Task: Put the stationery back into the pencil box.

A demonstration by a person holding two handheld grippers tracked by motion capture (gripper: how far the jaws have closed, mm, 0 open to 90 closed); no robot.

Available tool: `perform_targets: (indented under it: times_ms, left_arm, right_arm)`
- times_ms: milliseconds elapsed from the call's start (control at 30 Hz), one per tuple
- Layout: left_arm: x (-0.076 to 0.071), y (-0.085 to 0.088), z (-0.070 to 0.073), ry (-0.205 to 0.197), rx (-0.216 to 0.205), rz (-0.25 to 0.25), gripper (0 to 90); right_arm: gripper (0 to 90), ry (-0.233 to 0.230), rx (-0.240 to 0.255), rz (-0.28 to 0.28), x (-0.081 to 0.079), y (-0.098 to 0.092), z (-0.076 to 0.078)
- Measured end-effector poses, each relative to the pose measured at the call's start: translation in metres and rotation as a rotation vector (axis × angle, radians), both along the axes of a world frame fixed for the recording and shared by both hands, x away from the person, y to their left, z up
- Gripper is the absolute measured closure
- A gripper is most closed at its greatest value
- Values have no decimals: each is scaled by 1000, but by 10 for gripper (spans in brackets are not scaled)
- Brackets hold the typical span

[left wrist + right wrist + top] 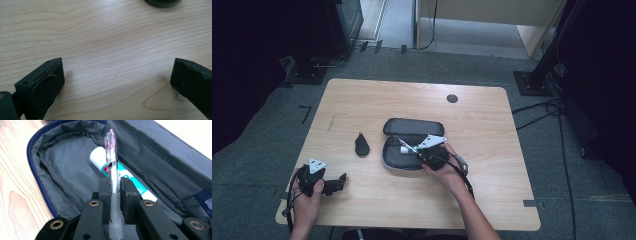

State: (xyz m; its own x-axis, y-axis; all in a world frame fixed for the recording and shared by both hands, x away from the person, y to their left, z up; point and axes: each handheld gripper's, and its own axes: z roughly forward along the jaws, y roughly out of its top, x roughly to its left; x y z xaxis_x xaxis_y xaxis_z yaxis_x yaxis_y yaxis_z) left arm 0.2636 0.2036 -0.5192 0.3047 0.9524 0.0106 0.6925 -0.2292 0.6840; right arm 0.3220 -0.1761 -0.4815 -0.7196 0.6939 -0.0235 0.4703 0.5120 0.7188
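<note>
An open grey pencil case [412,142] lies in the middle of the wooden table, its grey lining [67,167] facing up. My right gripper [115,186] is shut on a clear pen [111,155] with a pink tip, held over the case's open half. Under the pen, inside the case, lies a white tube with a green and red label [117,175]. In the high view my right gripper [422,149] sits at the case's right side. My left gripper [343,180] rests near the table's front left corner, and its jaws stand wide apart over bare wood [117,75].
A small black teardrop-shaped object [361,144] lies left of the case. A dark round cable hole [452,98] sits near the table's far edge. Black stands and cables ring the table on the grey carpet.
</note>
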Motion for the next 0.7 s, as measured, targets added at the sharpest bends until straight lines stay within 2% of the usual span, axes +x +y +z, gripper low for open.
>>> perform_targets:
  times_ms: [333,467,700]
  left_arm:
    - [0,0,0,0,0,0,0]
    - [0,0,0,0,0,0,0]
    - [0,0,0,0,-1,1,0]
  right_arm:
    - [802,-8,1,30,-2,-2,0]
    - [783,4,2,20,-2,-5,0]
    - [675,-20,-15,-33,-5,-9,-1]
